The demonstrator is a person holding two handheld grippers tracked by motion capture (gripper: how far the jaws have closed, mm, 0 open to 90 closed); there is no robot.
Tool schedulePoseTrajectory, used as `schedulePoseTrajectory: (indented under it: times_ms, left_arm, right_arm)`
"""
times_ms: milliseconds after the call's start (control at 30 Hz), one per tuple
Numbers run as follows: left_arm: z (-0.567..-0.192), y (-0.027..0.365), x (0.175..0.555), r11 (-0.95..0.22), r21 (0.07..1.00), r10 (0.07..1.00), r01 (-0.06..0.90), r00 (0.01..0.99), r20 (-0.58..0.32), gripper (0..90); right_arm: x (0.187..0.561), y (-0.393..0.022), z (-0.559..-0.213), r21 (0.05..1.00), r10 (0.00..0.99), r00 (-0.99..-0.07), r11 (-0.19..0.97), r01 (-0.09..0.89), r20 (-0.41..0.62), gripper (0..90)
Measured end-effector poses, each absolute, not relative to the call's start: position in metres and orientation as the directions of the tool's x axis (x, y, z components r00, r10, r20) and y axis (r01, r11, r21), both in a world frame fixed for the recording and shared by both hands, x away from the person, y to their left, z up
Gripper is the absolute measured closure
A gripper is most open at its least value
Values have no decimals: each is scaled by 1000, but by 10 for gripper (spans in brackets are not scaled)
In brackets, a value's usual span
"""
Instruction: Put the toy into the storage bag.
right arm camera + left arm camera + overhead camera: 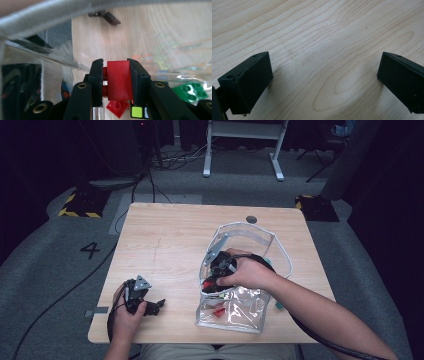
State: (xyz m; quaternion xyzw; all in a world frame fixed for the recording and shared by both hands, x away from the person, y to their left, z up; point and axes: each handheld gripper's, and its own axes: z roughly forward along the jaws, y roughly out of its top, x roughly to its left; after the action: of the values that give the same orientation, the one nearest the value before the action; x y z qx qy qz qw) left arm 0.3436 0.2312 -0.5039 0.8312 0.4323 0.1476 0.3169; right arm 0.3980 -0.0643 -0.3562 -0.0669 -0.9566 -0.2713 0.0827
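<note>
- The right gripper [117, 82] is reaching down into the open top of a clear plastic pouch [250, 317] that is standing on the right half of the wooden table [165, 235].
- Its two black jaws are pressing on either side of a red building block [120, 80], holding it upright between the pads, inside the pouch.
- Below the held block, a smaller red brick [117, 108] is lying on the pouch floor, and a cube with a yellow-green sticker [137, 111] is sitting just beside it.
- A green studded brick [192, 92] is lying off to the right, apart from the jaws.
- The pouch's white fabric rim [50, 15] is crossing the top of the right gripper view, very close to the lens and blurred.
- In the high view, the person's right hand [247, 272] is covering most of the gripper, so the block is probably hidden there.
- The left gripper [324, 82] is resting low over bare wood near the table's front left corner, jaws standing wide apart with nothing between them.
</note>
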Motion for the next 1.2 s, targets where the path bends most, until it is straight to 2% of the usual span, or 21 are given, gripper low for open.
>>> schedulePoseTrajectory:
  times_ms: [233,900,1200]
  left_arm:
    - [-504,231,344,-428,652,812,625,583,-26,1]
    - [-504,231,344,-426,653,813,626,582,-28,1]
    - [-504,231,344,-424,655,813,626,582,-30,1]
  right_arm:
    - [397,-59,-372,479,38,-980,868,130,197,678]
    - [396,-50,-380,387,66,-971,909,154,231,671]
    - [397,-53,-378,402,78,-972,901,164,222,576]
